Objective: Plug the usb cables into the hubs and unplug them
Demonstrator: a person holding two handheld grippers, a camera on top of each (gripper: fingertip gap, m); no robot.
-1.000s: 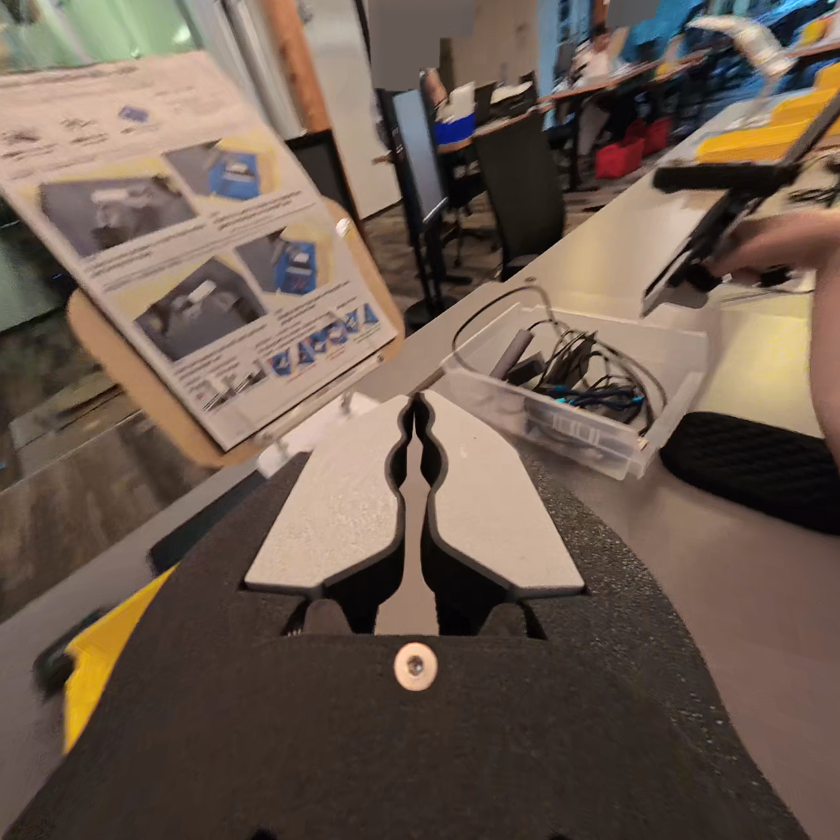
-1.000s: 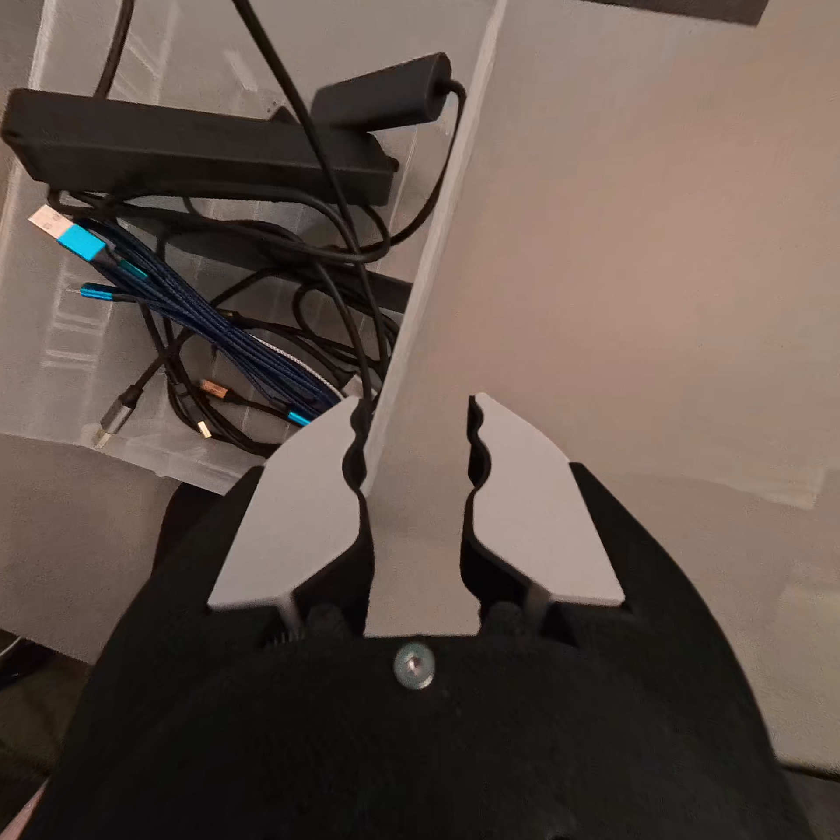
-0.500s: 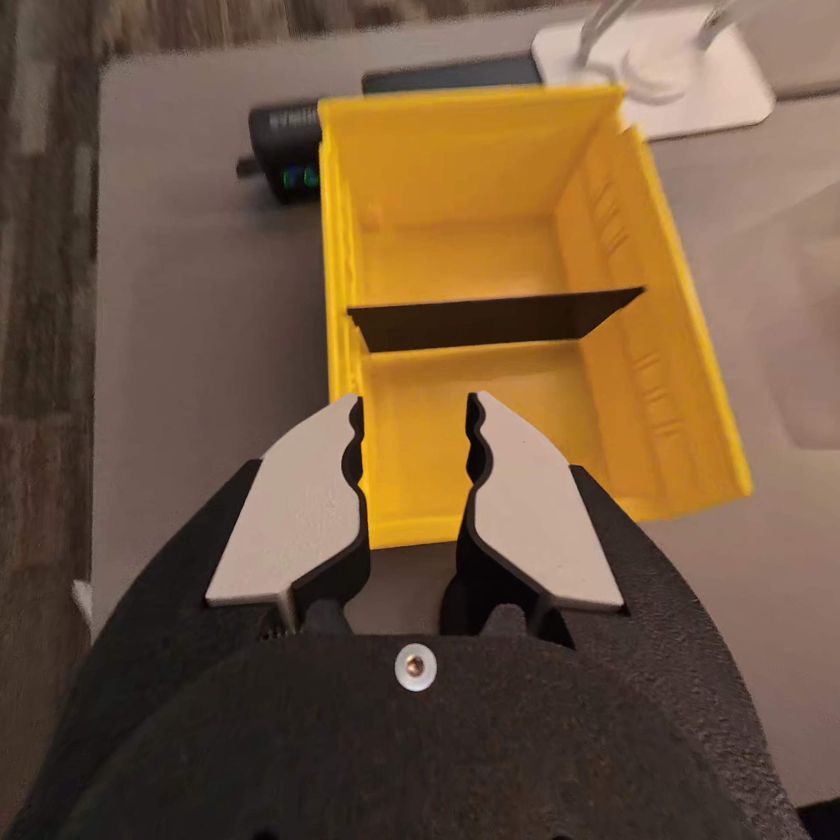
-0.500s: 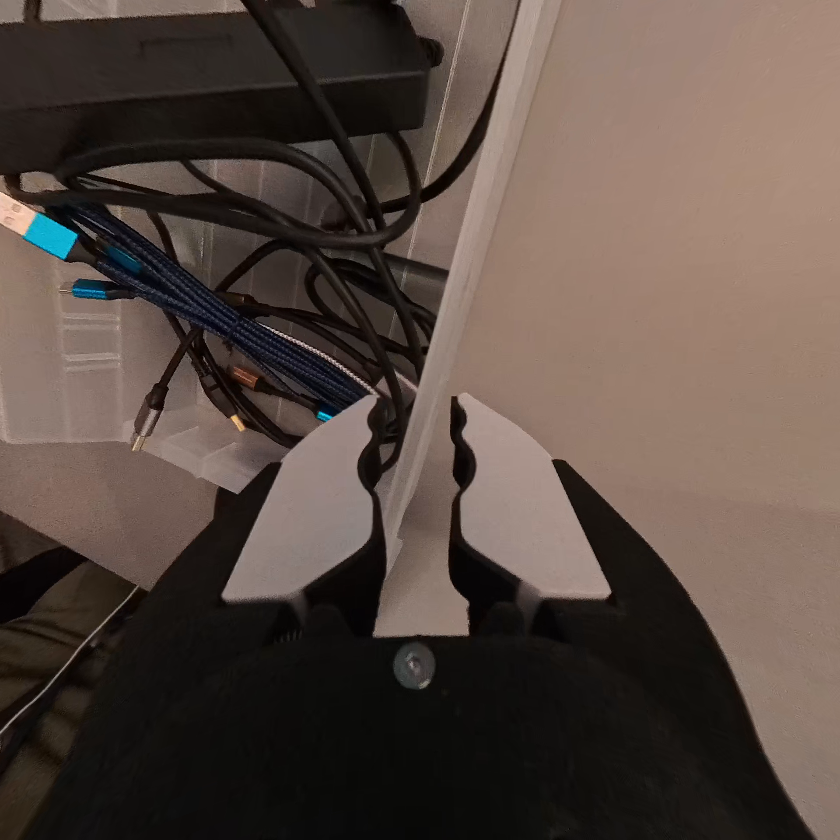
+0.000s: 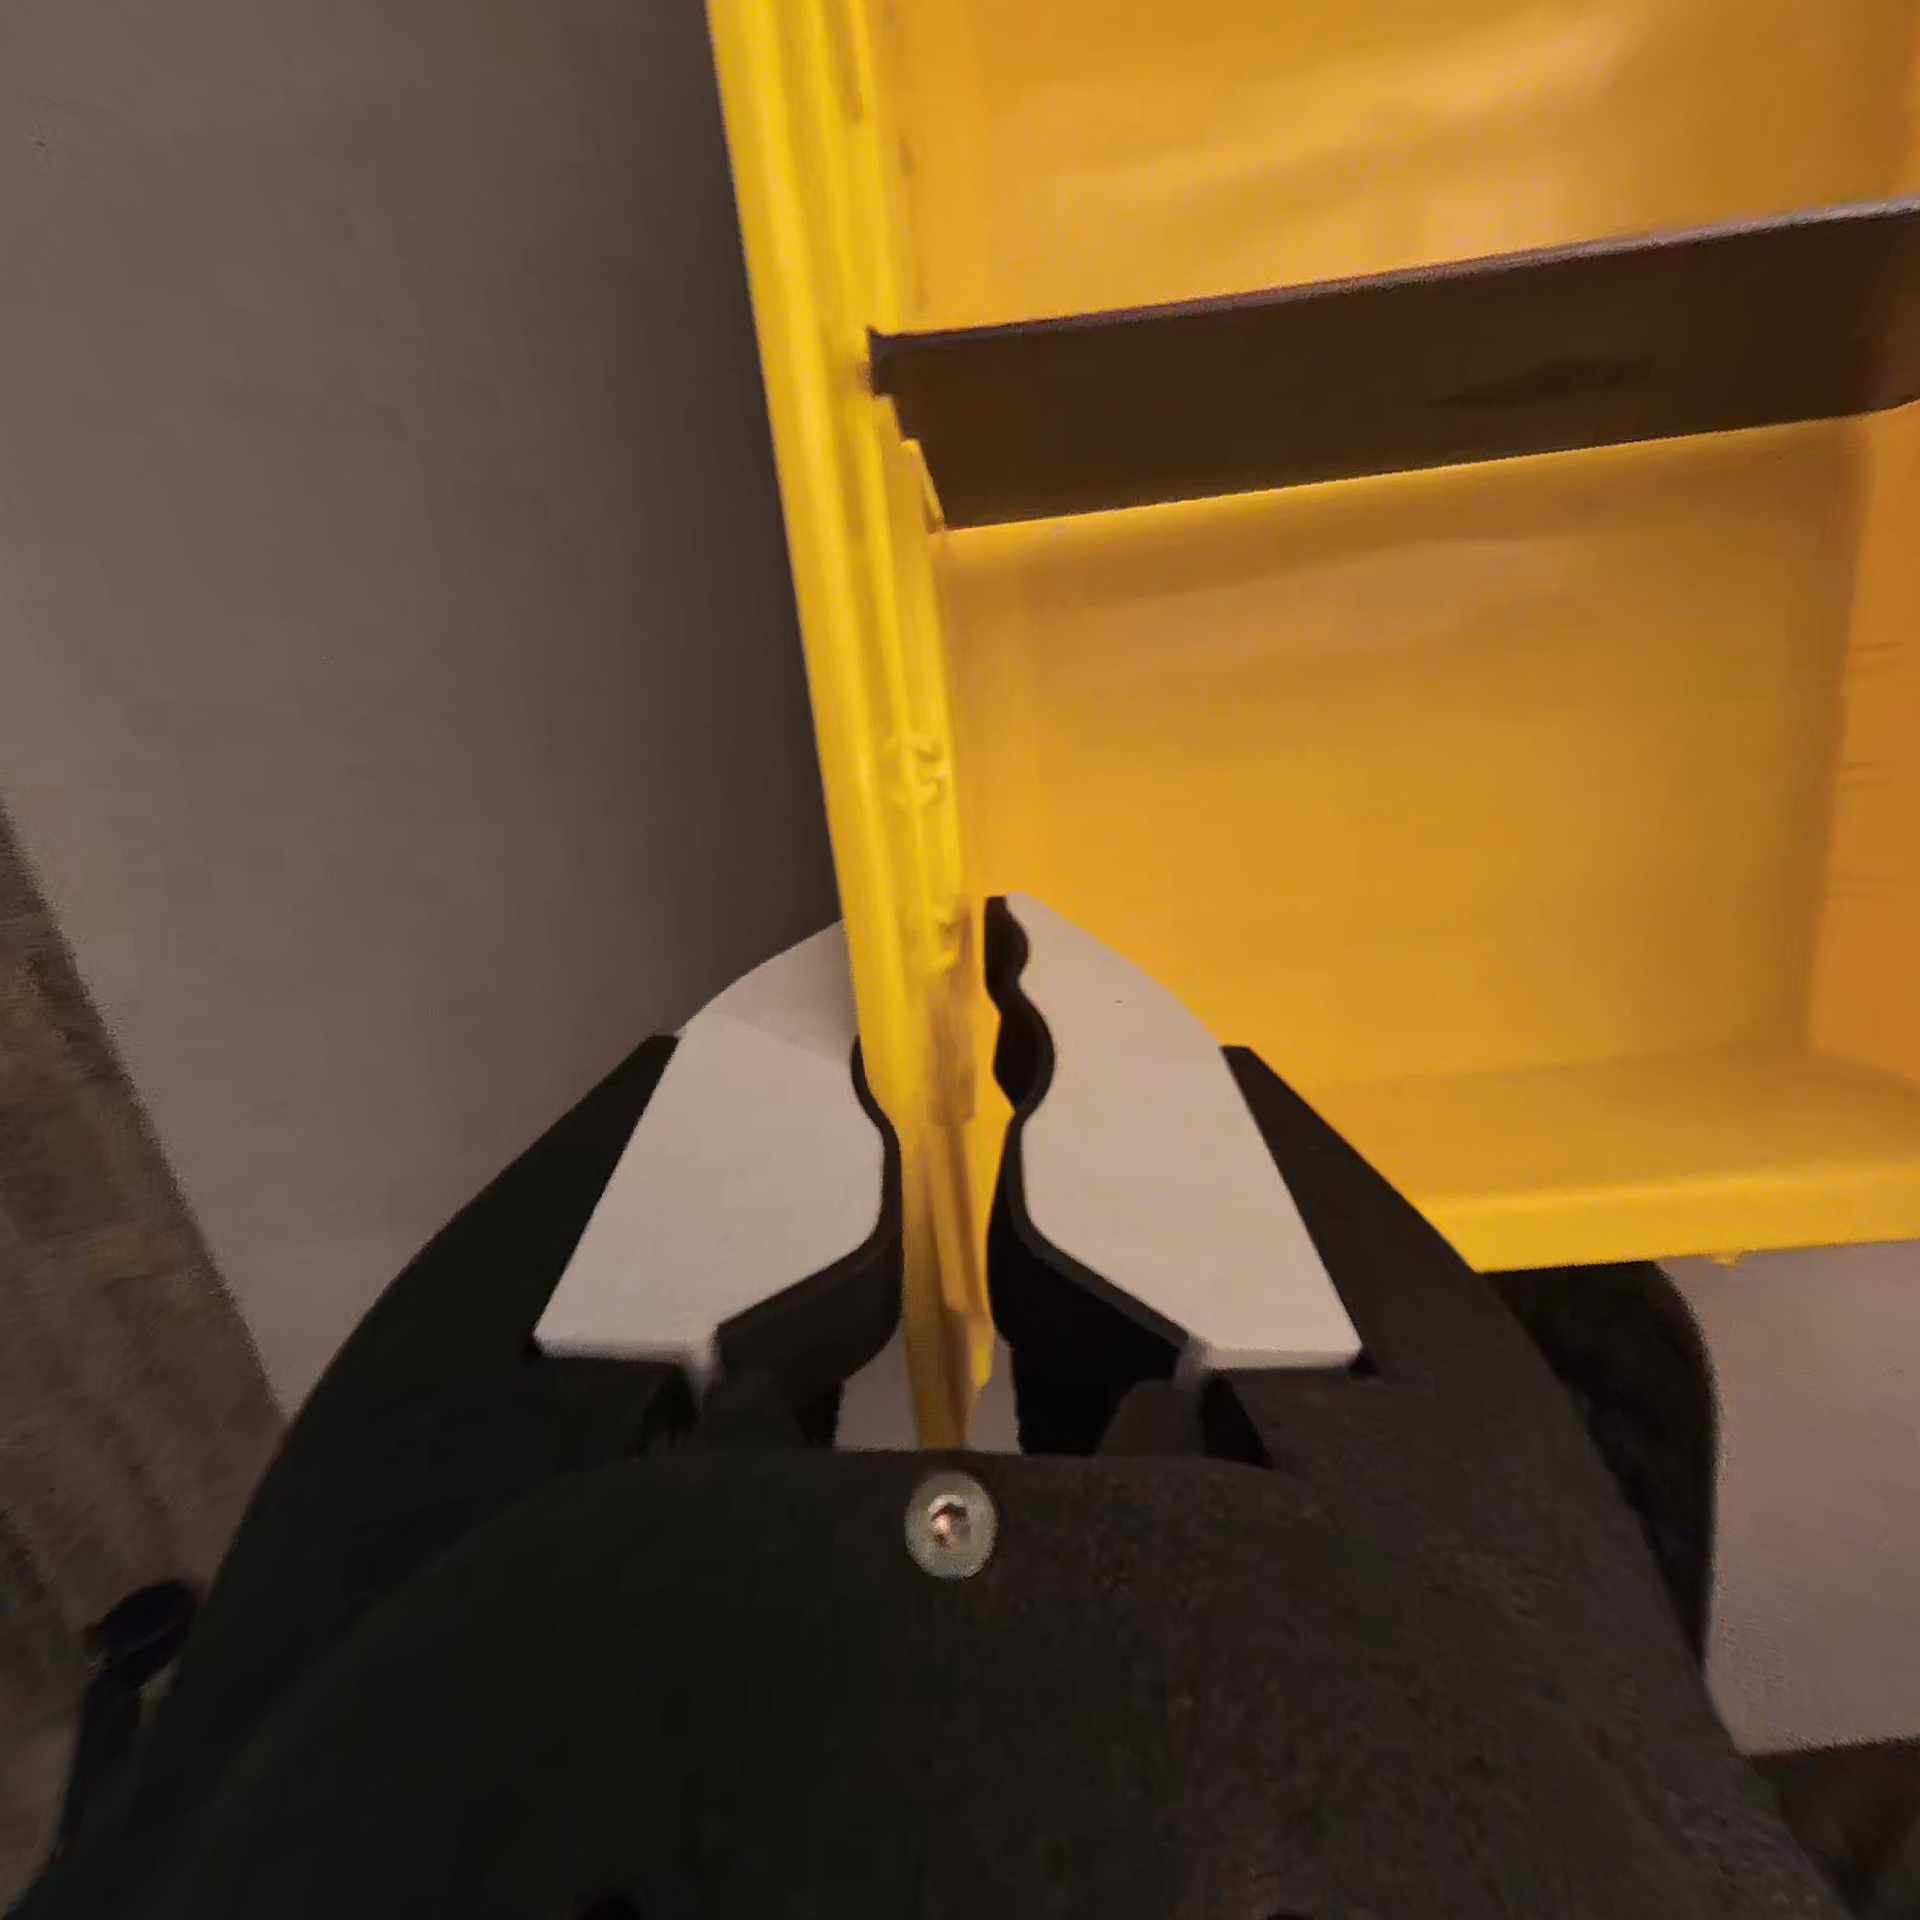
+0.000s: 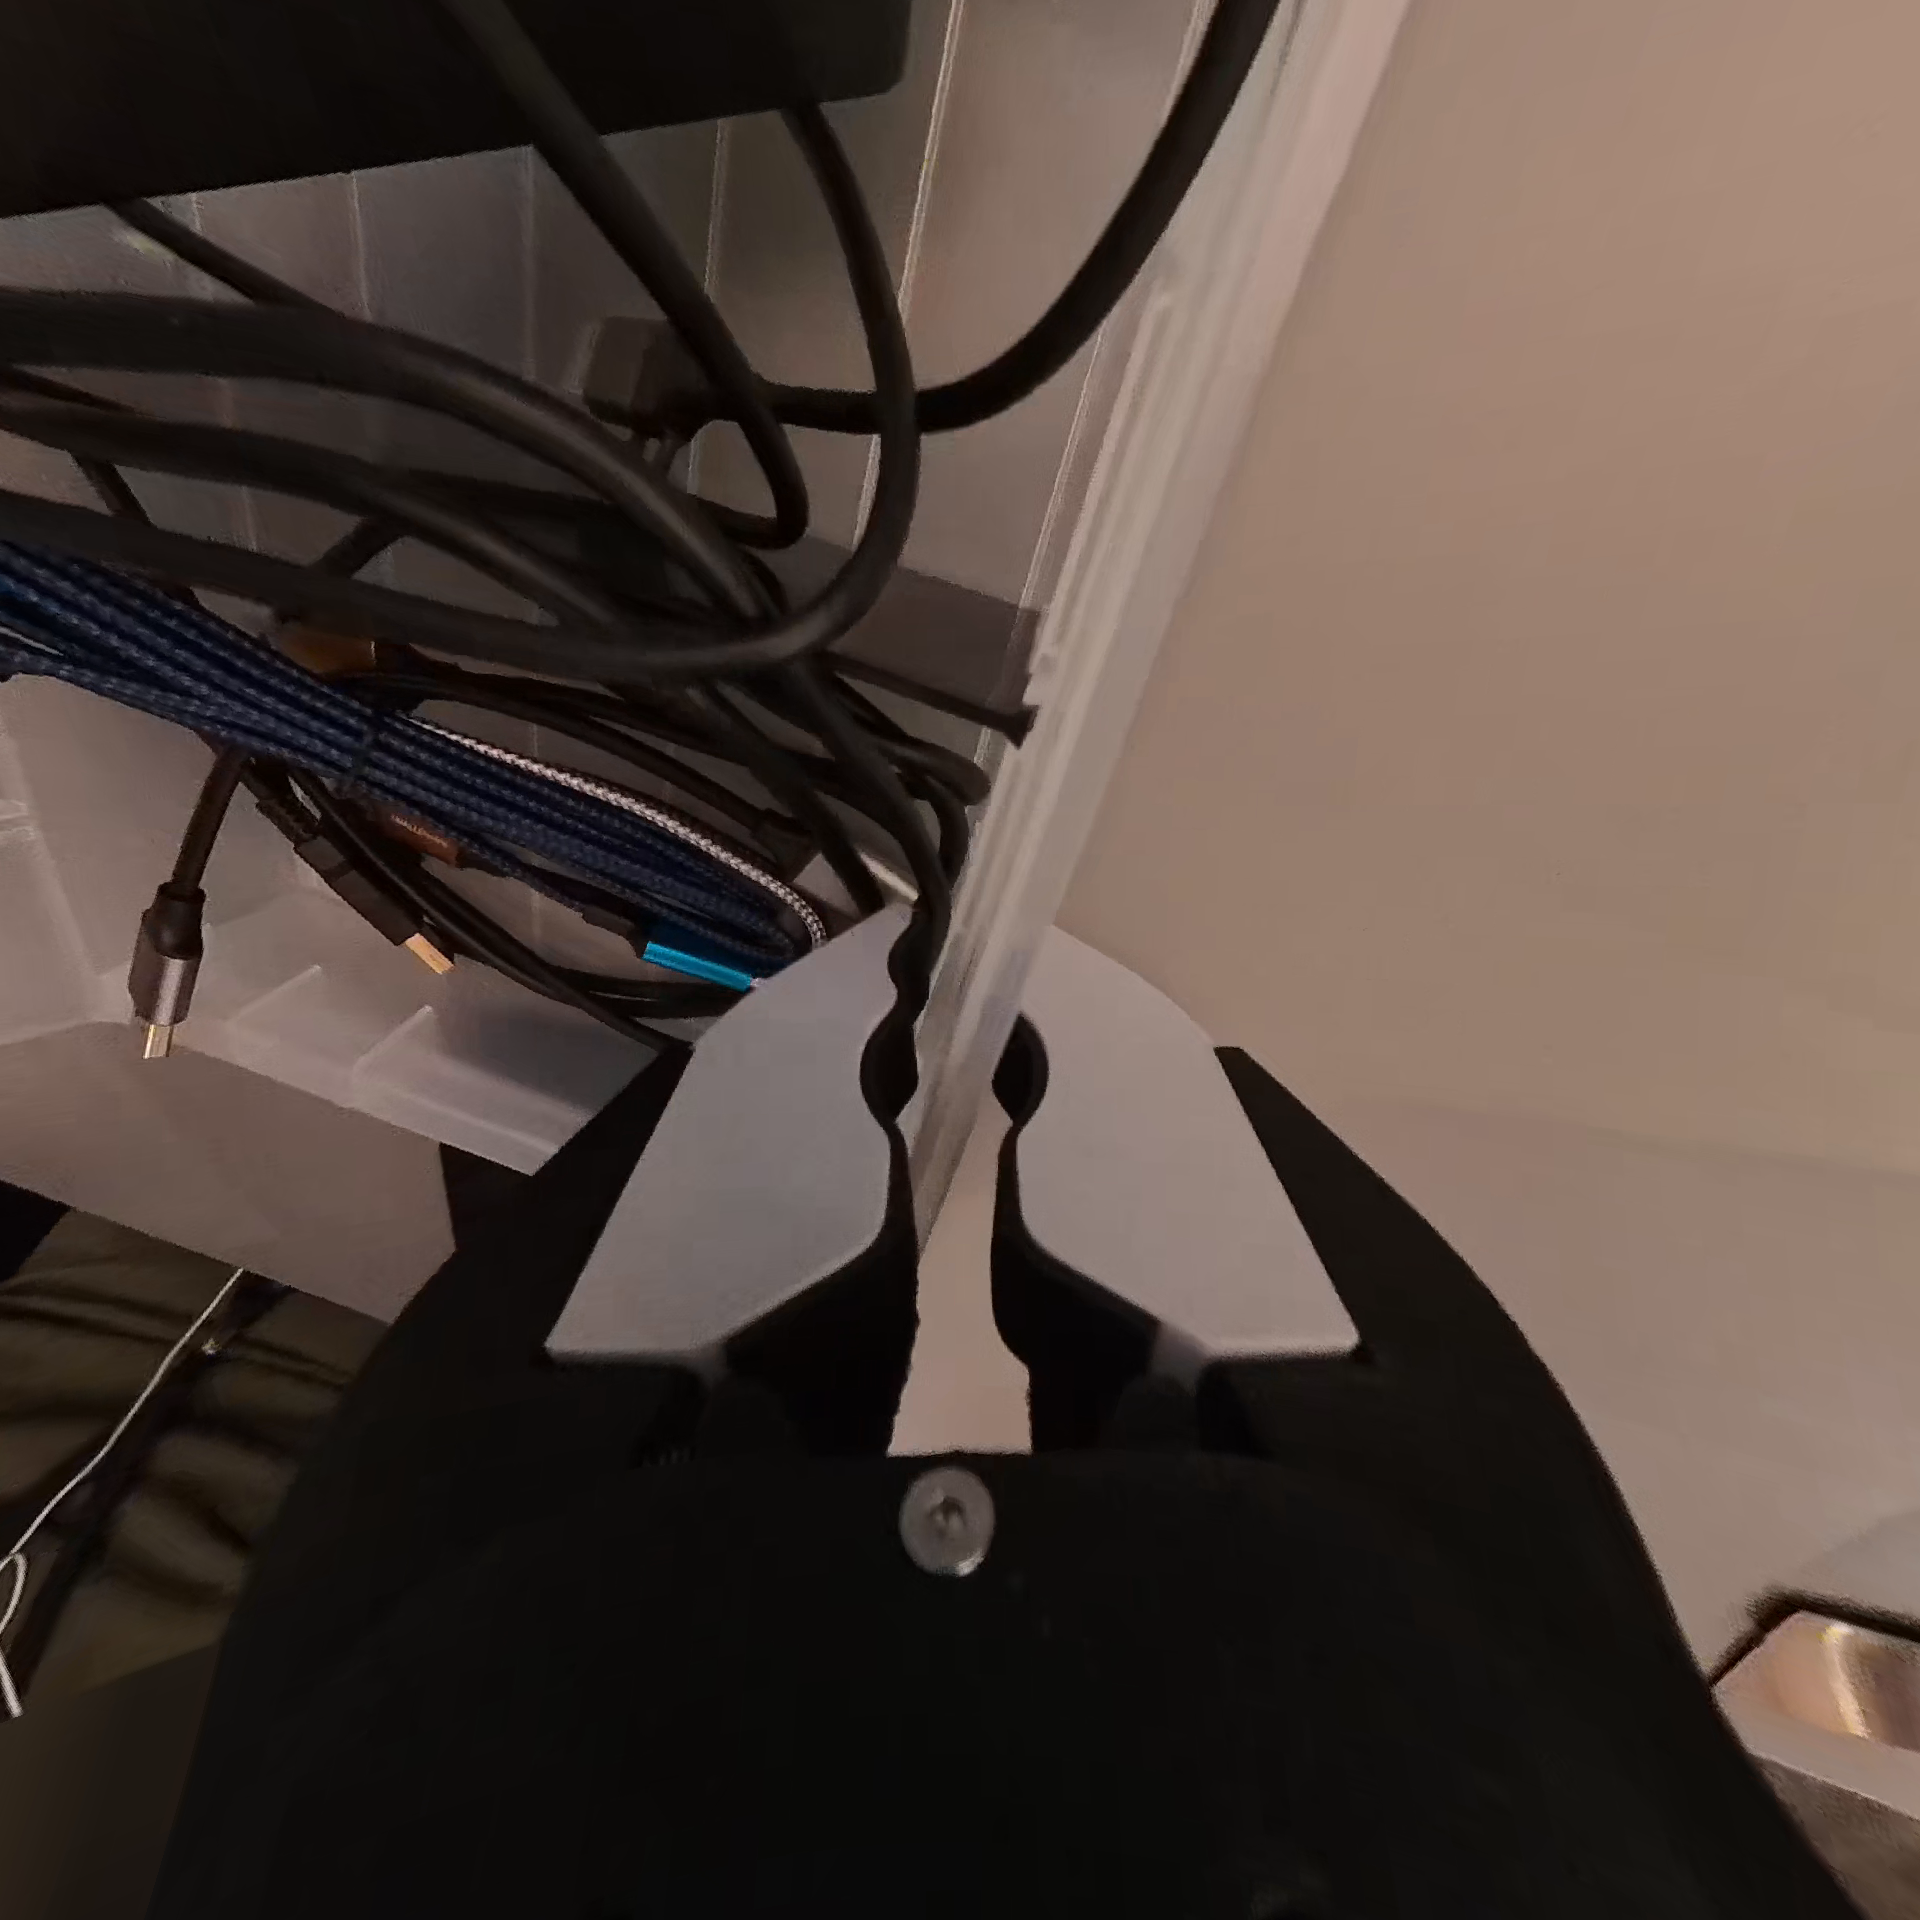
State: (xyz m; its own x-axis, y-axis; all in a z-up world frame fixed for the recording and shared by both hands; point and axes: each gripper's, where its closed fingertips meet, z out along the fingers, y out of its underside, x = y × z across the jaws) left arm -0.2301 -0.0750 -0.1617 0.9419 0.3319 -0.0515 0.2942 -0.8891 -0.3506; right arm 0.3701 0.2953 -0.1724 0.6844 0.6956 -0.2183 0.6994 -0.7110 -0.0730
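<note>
The yellow plastic bin (image 5: 1351,831) sits on the grey surface (image 5: 416,520), split by a dark flat divider (image 5: 1351,416) into a near and a far compartment; the parts of both that show hold nothing. The left tool (image 5: 940,997) is narrowed onto the bin's left side wall, one finger outside, the other inside the near compartment.

The clear plastic box (image 6: 1091,582) holds the task's things: a tangle of black usb cables (image 6: 665,488), a bundle of dark blue braided cables (image 6: 499,790) with a bright blue plug end (image 6: 691,961), a grey metal plug (image 6: 161,977) and a gold-tipped plug (image 6: 421,945). A black block-shaped hub (image 6: 416,83) lies at the far end of the box, over the cables. The right tool (image 6: 951,997) is pinched on the box's right wall, the left finger inside against a black cable. A metallic object (image 6: 1860,1704) shows at the lower right corner.

Half a second ago the left tool stood wide above the bin's near edge; it has since come down and closed on the wall. The right tool, then loosely straddling the box wall, has tightened and moved closer.
</note>
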